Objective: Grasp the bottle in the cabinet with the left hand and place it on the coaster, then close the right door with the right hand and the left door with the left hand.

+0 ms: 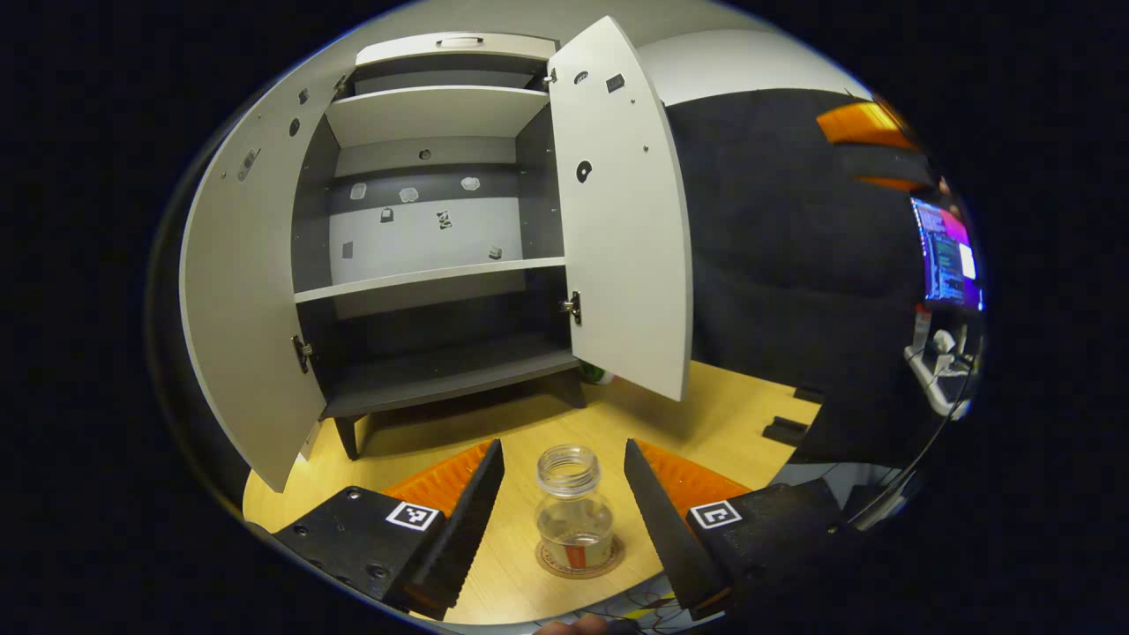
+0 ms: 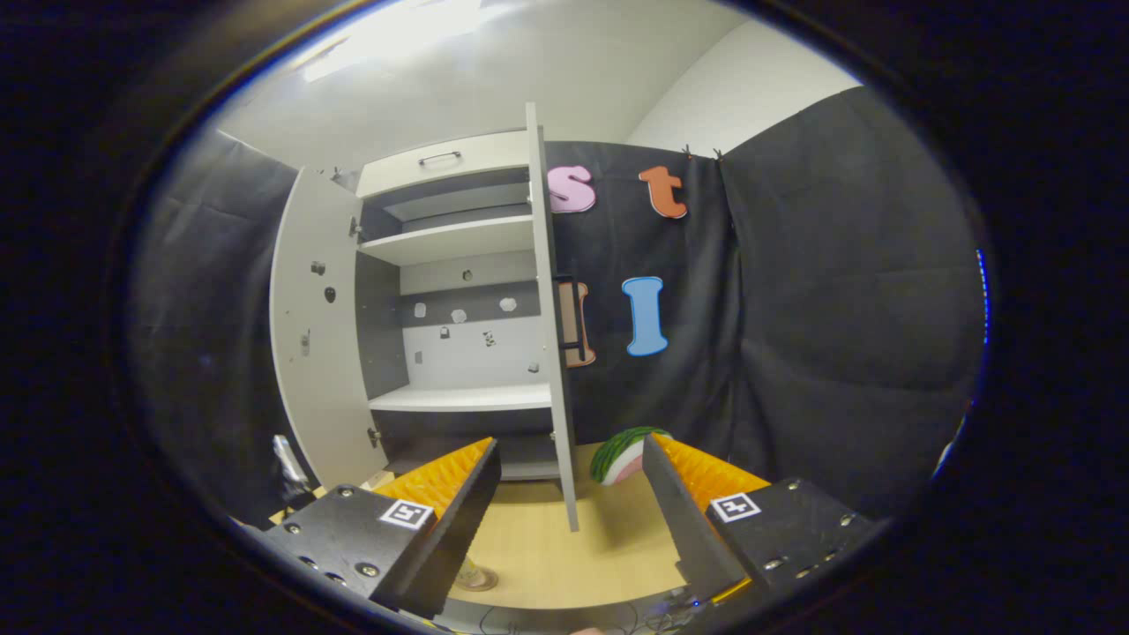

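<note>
Clear plastic bottle [image 1: 574, 509] stood upright on the round coaster [image 1: 579, 557], between the spread fingers of the left hand-held gripper [image 1: 564, 494], neither finger touching it; the gripper was released. Bottle placement looked done, uncapped neck up. Right hand-held gripper [image 2: 571, 494] was likewise released, empty, hovering over the wooden tabletop [image 2: 564, 547] and facing the thin edge of the right door [image 2: 549, 309], which stood swung wide. Left door [image 2: 313, 335] also open; cabinet [image 1: 432, 265] shelves bare. Judgement: step in hand is closing the right door. To do it well, draw the left gripper straight back so as not to tip the bottle, then bring the right fingers to the door's outer face near its free edge and push in a steady arc about the hinge.
</note>
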`<act>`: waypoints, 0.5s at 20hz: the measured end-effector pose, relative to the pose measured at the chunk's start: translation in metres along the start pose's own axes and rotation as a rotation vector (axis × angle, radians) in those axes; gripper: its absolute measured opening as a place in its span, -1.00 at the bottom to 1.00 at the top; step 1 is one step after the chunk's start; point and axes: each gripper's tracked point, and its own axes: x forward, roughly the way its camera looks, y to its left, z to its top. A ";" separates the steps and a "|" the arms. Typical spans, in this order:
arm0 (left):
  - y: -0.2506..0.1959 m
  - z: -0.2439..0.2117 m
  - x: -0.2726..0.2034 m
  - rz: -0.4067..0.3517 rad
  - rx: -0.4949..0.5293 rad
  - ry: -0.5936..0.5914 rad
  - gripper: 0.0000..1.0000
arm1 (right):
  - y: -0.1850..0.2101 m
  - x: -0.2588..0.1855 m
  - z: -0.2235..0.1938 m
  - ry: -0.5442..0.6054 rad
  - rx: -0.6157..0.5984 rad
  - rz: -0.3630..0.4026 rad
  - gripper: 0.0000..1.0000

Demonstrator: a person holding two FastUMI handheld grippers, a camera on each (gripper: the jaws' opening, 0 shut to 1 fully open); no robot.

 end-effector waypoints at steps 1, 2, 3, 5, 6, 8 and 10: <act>-0.002 0.012 -0.007 -0.014 0.004 0.005 0.77 | -0.006 0.003 0.006 -0.008 0.000 -0.002 0.97; -0.003 0.029 -0.012 -0.015 0.018 -0.011 0.77 | -0.013 0.008 0.009 -0.005 0.000 -0.003 0.97; -0.002 0.045 -0.017 -0.018 0.033 -0.026 0.77 | -0.023 0.013 0.012 -0.002 0.003 -0.020 0.97; 0.000 0.079 -0.027 -0.005 0.052 -0.060 0.85 | -0.047 0.027 0.015 0.014 -0.004 -0.069 0.87; 0.003 0.097 -0.028 0.005 0.058 -0.074 0.96 | -0.056 0.032 0.015 0.023 -0.014 -0.092 0.97; 0.003 0.131 -0.033 0.006 0.049 -0.104 0.96 | -0.071 0.045 0.018 0.038 -0.049 -0.109 0.97; 0.006 0.167 -0.036 0.002 0.031 -0.131 0.96 | -0.083 0.058 0.027 0.020 -0.082 -0.115 0.97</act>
